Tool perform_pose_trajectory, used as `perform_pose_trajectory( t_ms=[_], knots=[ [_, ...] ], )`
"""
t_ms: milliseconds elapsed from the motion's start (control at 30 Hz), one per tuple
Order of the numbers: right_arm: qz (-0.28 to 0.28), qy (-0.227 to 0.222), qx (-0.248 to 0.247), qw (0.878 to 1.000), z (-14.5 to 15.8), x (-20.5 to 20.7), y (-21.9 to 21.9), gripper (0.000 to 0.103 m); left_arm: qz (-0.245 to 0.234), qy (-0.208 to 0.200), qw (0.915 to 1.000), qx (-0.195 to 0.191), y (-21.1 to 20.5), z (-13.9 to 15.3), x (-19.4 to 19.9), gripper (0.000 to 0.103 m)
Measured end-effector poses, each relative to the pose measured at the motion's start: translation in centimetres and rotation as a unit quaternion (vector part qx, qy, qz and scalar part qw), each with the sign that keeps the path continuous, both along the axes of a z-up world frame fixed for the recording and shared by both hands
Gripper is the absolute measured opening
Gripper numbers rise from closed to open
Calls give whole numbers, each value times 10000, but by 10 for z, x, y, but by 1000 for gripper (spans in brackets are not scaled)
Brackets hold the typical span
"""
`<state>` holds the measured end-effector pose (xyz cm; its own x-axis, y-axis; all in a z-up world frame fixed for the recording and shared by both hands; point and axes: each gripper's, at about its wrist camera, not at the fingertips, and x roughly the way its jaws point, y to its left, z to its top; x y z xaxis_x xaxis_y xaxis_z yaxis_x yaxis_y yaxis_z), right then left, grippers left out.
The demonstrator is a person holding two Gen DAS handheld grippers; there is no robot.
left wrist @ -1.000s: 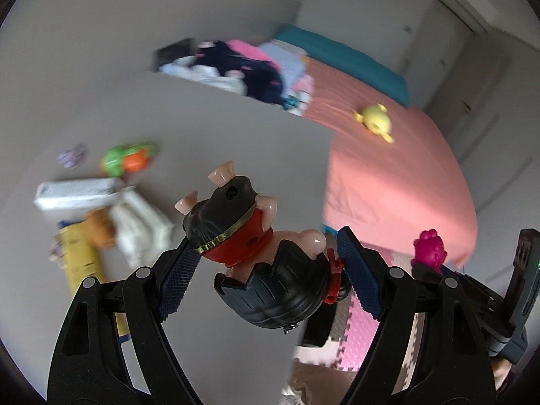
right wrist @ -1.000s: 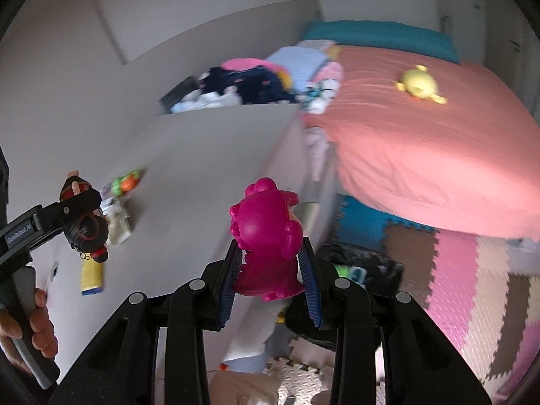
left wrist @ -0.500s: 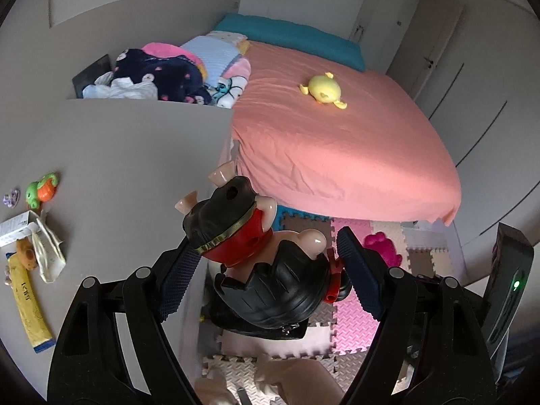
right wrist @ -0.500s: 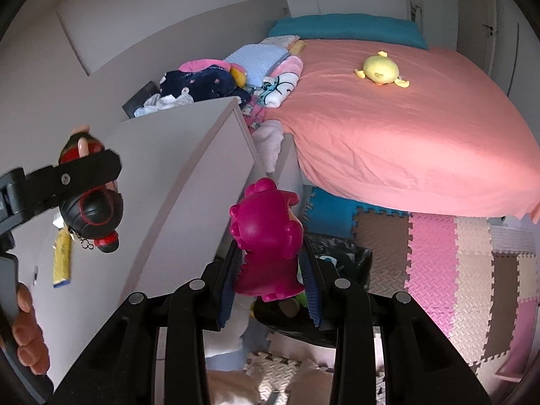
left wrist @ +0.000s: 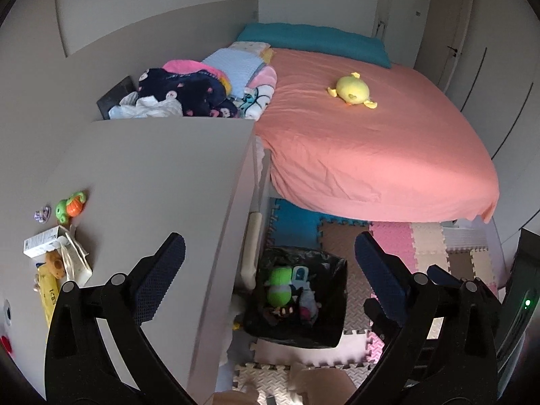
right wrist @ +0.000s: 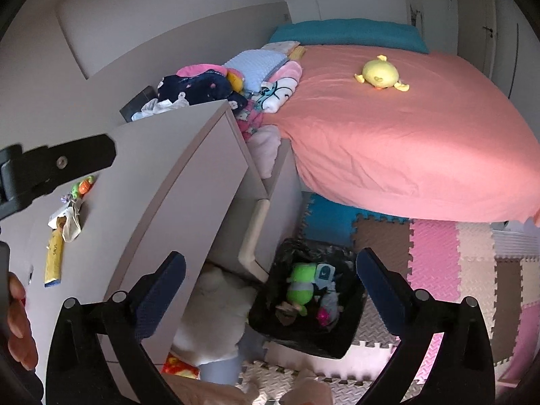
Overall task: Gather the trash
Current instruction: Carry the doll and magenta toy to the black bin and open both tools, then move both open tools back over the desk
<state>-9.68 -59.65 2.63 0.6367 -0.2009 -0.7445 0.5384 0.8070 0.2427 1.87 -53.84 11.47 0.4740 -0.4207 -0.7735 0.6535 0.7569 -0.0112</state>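
Note:
A black-lined trash bin [left wrist: 332,332] [right wrist: 341,342] stands on the foam floor mats beside the white table. Inside lie a green plush toy [left wrist: 280,287] [right wrist: 299,285], a small magenta toy [right wrist: 323,316] and other small items. My left gripper [left wrist: 270,270] is open and empty, held above the bin. My right gripper [right wrist: 270,276] is open and empty, also above the bin. On the table's left part lie a yellow packet [left wrist: 50,298] [right wrist: 54,256], a white box [left wrist: 42,241], a crumpled wrapper [left wrist: 76,263] and a green-orange toy [left wrist: 71,206] [right wrist: 82,187].
The white table [left wrist: 152,175] [right wrist: 162,175] fills the left. A bed with a pink sheet [left wrist: 371,141] and a yellow plush [left wrist: 352,91] lies beyond. Folded clothes [left wrist: 189,91] pile behind the table. A white cushion [right wrist: 216,317] lies under the table beside the bin.
Both grippers swung from the table to above the bin and opened. The black-and-red toy and the magenta toy left the jaws; a magenta toy now lies in the bin.

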Motion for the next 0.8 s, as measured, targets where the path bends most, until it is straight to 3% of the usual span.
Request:
perform_pose_trajectory(
  t_ms=[200,533,800],
  knots=[
    [36,-49,35,10000,1,2,5,101,206,257,9992,-204,20,-1,7,97],
    [116,-90,-76,9999,13,14,25,101,375,228,9986,-292,54,1,12,97],
    [554,-155,-236,9981,25,46,68,101,946,114,9949,-341,125,0,34,97]
  ],
)
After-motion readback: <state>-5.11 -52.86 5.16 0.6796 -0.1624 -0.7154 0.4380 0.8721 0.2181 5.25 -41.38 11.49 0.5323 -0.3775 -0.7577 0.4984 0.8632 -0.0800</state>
